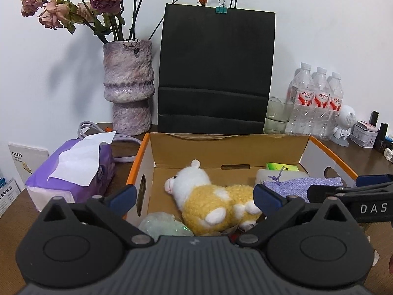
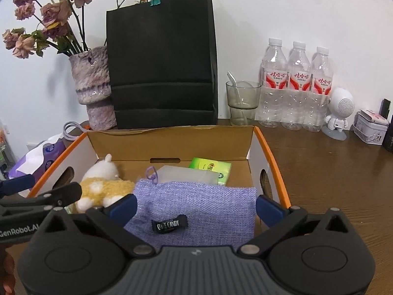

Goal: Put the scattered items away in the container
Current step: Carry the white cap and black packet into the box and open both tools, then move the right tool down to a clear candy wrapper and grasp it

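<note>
An open cardboard box [image 1: 227, 151] with orange rims also shows in the right wrist view [image 2: 172, 142]. Inside lie a yellow-and-white plush sheep [image 1: 211, 201] [image 2: 103, 186], a purple woven pouch [image 2: 196, 209] [image 1: 302, 184], a green packet [image 2: 211, 168] [image 1: 282, 166], a translucent pack [image 2: 186, 174] and a clear crinkly bag [image 1: 164, 226]. My left gripper [image 1: 194, 196] is open over the box's near left, jaws either side of the sheep, not touching it. My right gripper [image 2: 195, 205] is open above the pouch, jaws wide at its edges.
A purple tissue pack [image 1: 73, 169] lies left of the box. Behind stand a vase of dried roses [image 1: 129, 86], a black paper bag [image 1: 216, 68], a glass [image 2: 243, 103], three water bottles [image 2: 297, 86], a white robot figure [image 2: 340, 113] and a small tin [image 2: 371, 130].
</note>
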A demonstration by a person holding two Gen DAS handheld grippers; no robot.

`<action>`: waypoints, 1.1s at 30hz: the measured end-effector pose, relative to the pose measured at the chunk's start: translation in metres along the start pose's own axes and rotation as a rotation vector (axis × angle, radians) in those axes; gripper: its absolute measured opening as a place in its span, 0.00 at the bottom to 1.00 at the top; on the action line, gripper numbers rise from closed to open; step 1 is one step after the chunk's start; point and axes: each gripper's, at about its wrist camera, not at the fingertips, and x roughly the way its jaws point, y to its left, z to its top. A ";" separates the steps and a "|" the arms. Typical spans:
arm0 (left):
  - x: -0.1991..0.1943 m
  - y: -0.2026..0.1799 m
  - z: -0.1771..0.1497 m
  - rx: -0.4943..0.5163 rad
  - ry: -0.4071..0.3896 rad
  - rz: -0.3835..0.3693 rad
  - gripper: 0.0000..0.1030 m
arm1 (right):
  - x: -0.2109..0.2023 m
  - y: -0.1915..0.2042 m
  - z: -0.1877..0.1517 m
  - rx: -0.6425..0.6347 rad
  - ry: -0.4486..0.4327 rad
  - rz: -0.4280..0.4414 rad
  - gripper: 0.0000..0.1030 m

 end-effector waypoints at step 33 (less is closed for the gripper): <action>-0.056 -0.015 -0.038 0.040 -0.004 -0.161 1.00 | -0.073 -0.073 -0.046 -0.046 -0.030 -0.004 1.00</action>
